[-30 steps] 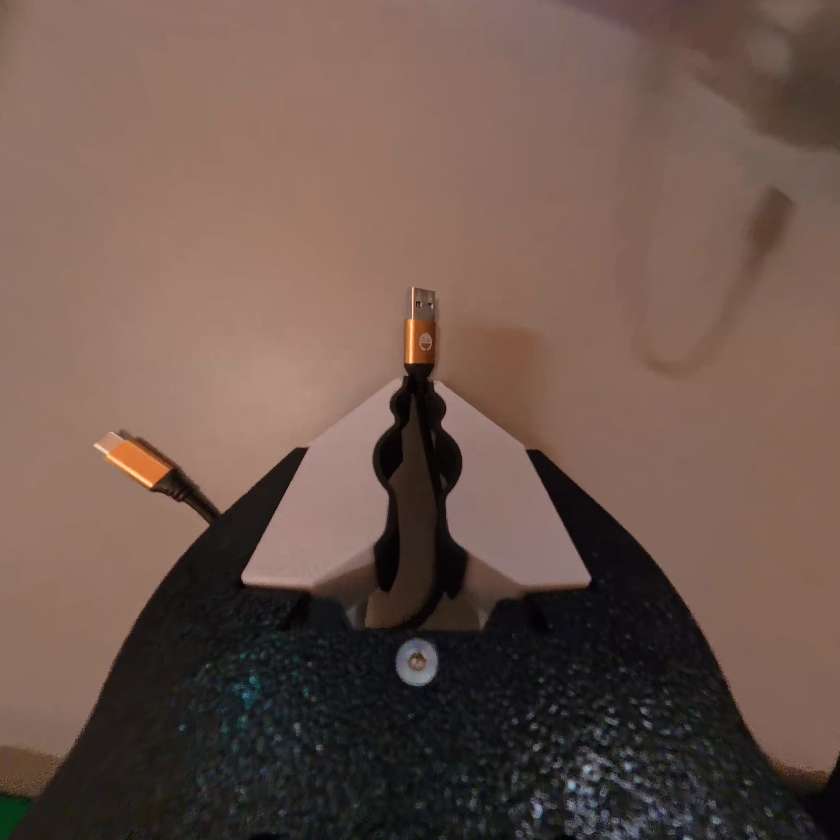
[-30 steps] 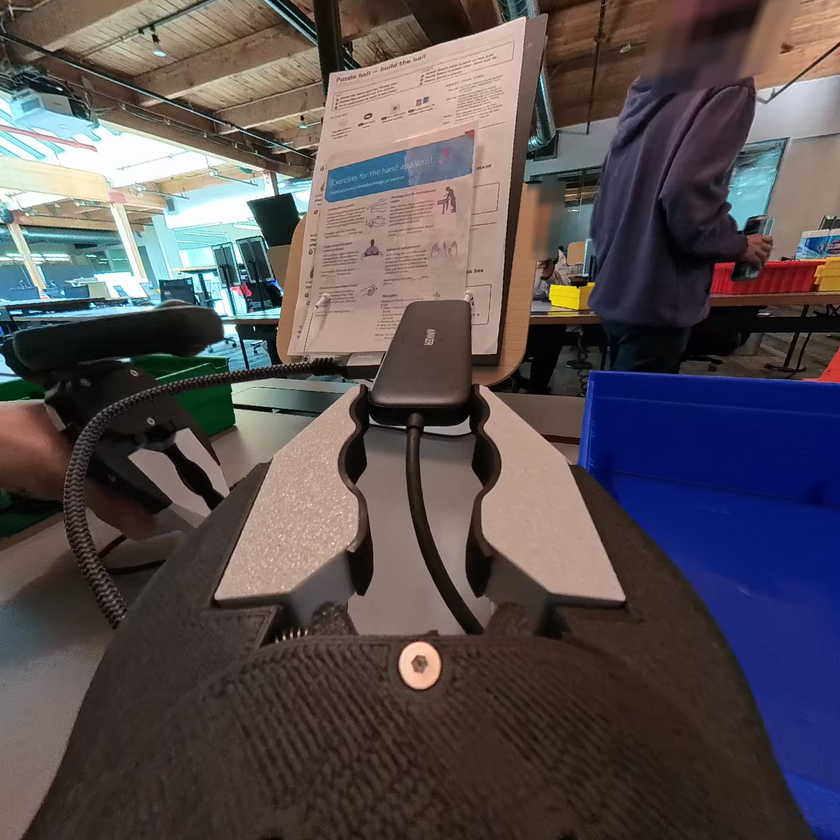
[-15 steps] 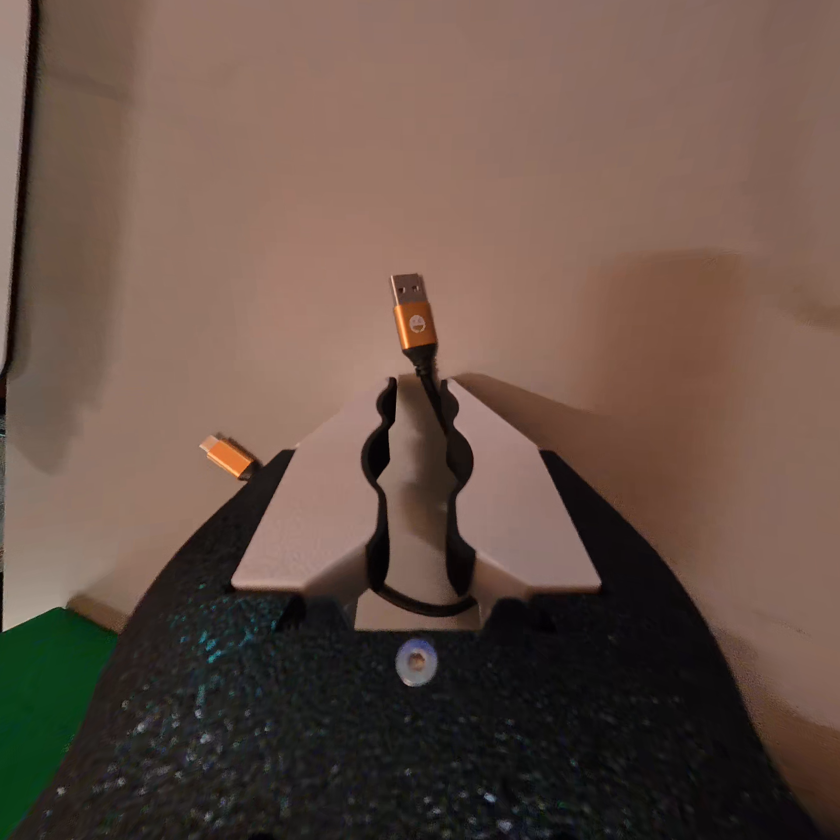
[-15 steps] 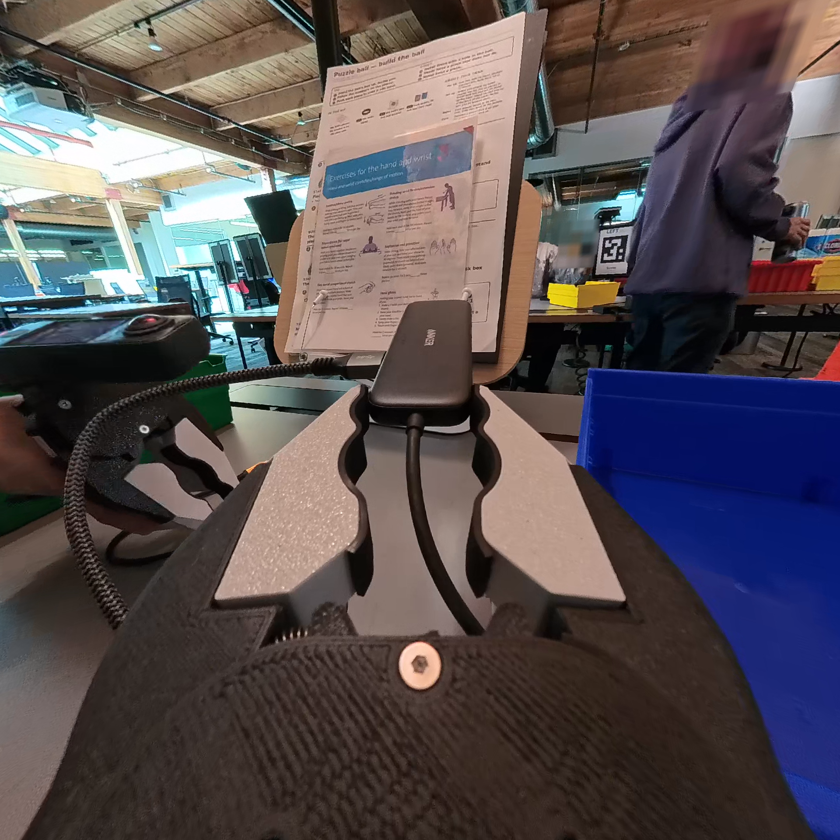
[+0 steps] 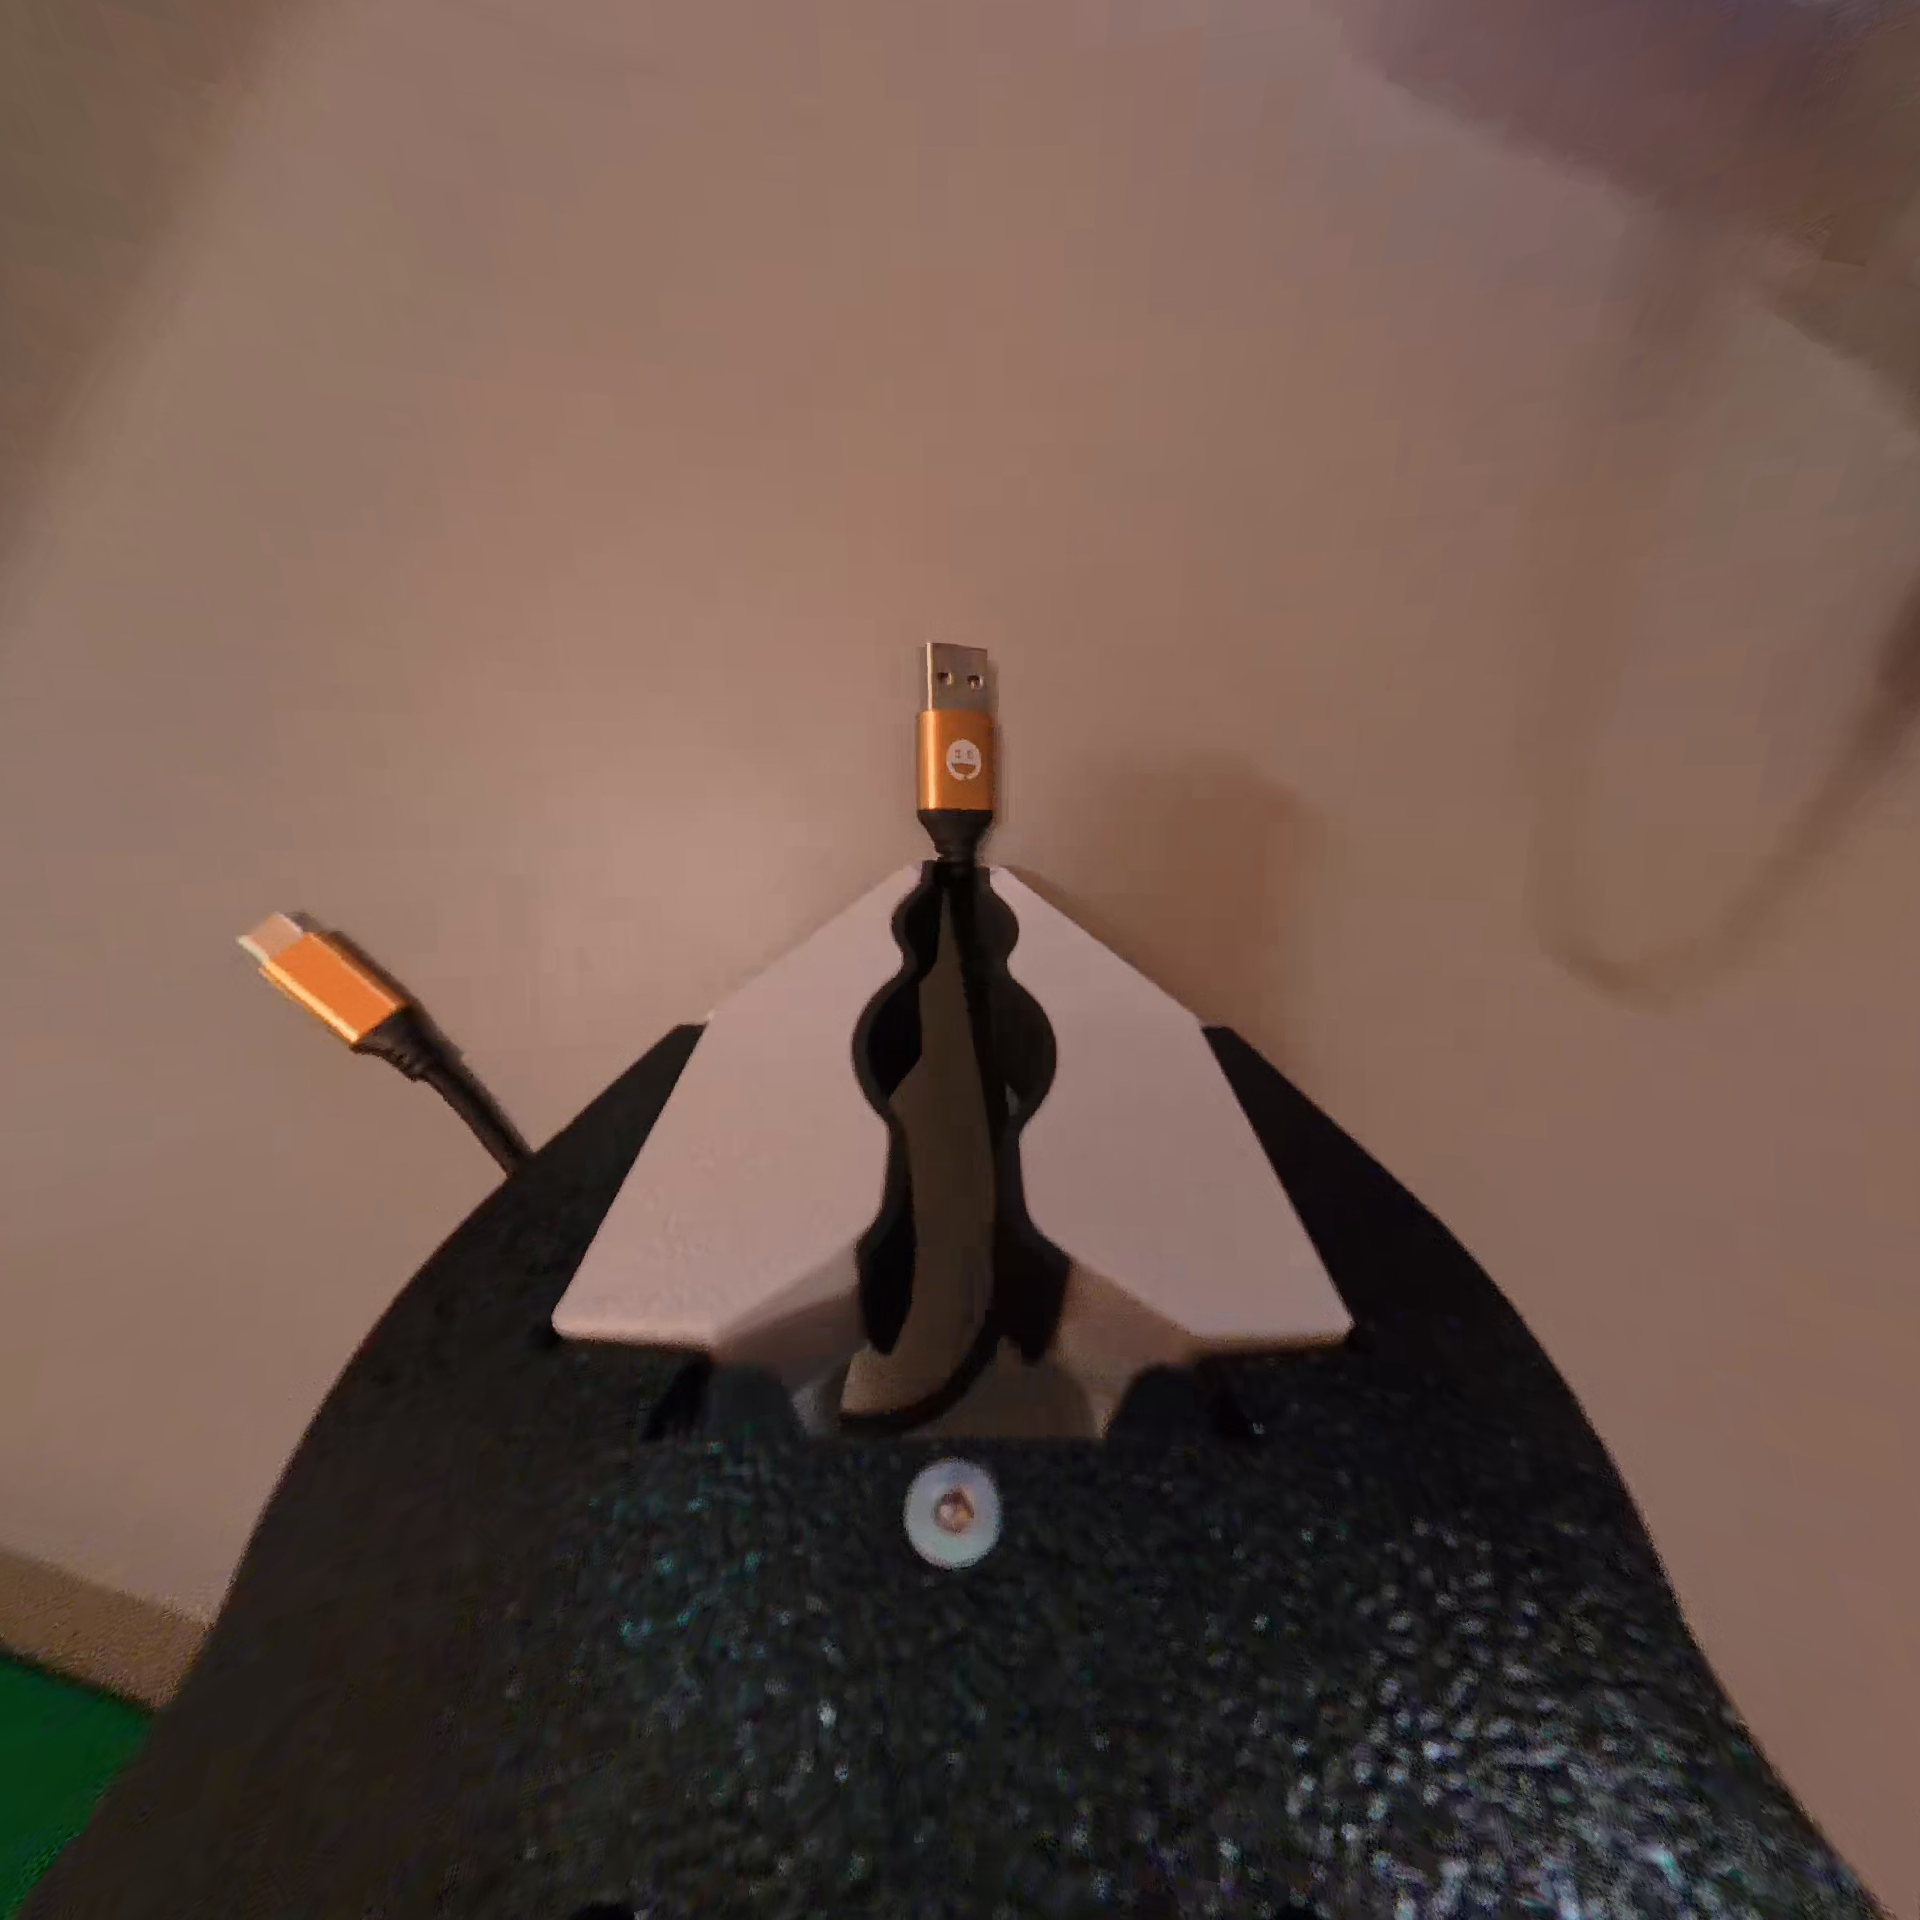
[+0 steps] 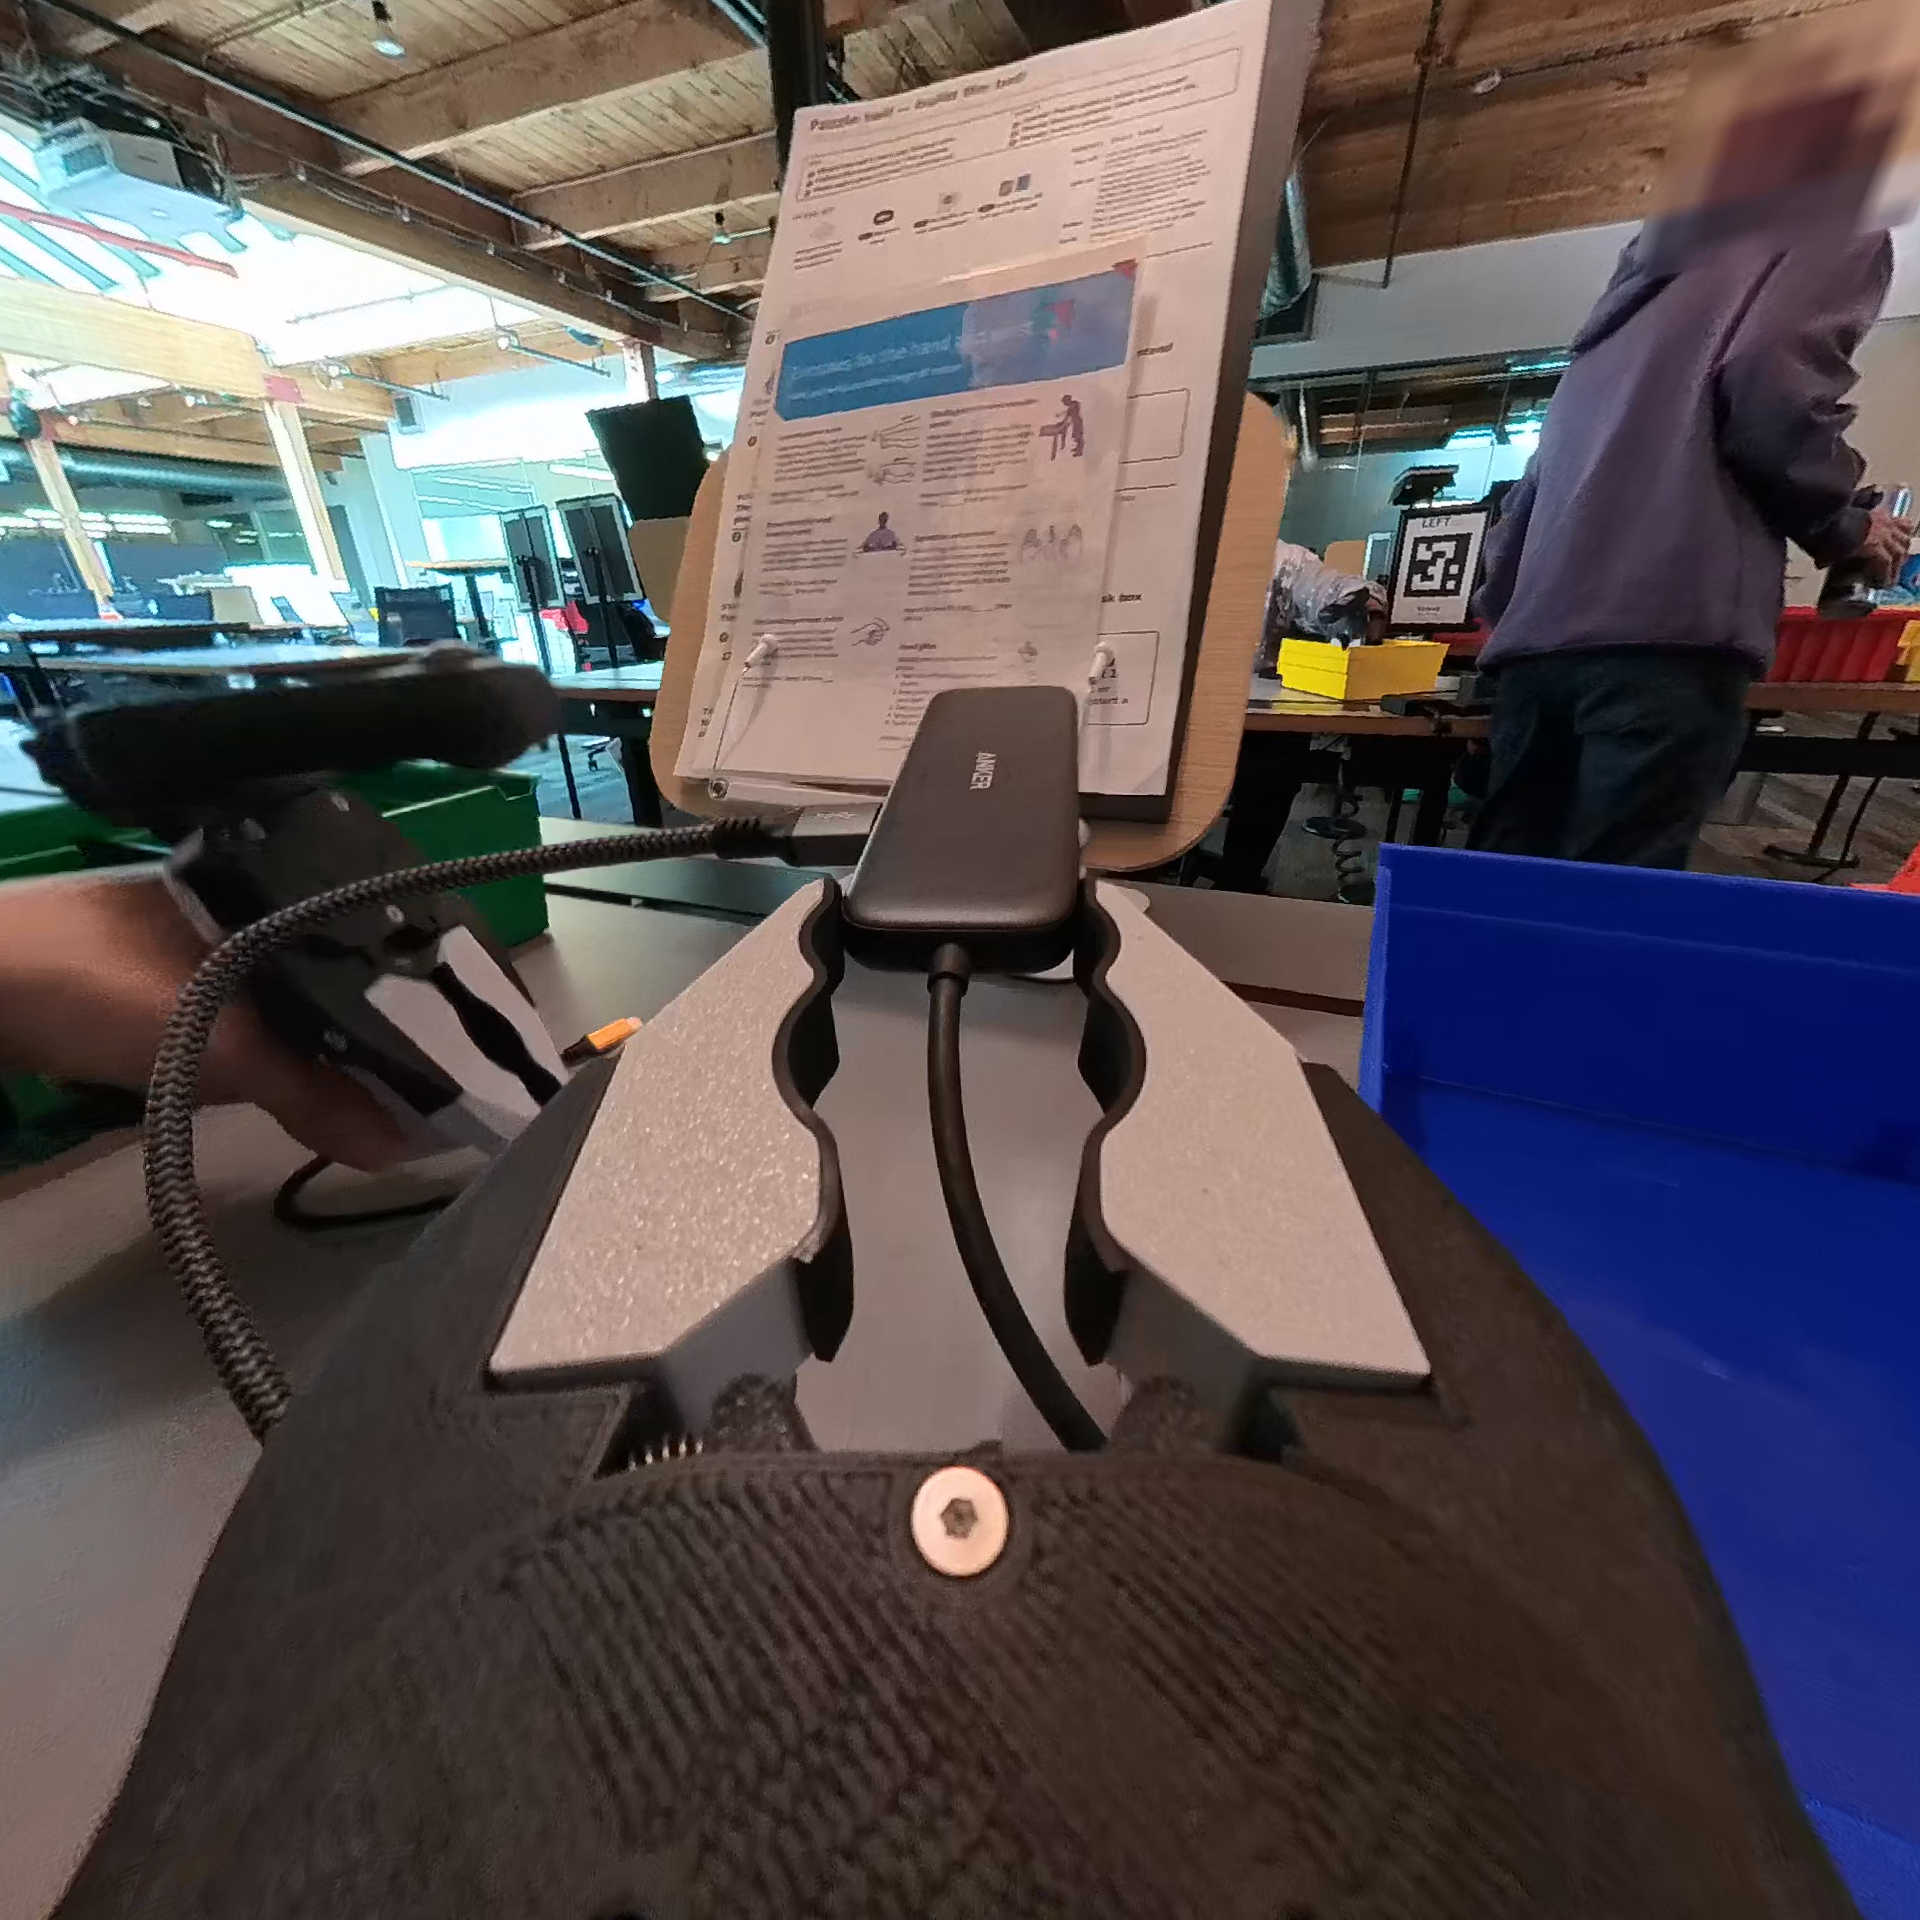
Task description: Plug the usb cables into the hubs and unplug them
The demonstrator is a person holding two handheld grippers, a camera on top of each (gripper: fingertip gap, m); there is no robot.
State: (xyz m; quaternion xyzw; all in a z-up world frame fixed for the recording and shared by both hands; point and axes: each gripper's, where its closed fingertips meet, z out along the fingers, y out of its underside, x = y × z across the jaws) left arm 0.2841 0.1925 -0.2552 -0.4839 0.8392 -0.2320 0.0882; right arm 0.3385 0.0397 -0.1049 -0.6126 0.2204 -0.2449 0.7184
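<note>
The left hand-held gripper [image 5: 956, 883], clamped on the USB-A cable [image 5: 957, 764], lay left of the right hand-held gripper [image 6: 961, 914], clamped on the hub [image 6: 961, 821].

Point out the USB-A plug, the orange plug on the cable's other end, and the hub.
USB-A plug [image 5: 957, 743]: left wrist view, on its orange shell.
Other orange plug [image 5: 330, 985]: left wrist view, on its orange shell.
Hub [image 6: 977, 805]: right wrist view, on its dark top face.

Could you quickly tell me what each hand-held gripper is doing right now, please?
Left hand-held gripper: closed on the orange USB cable, just behind its plug.
Right hand-held gripper: closed on the black hub.
</note>
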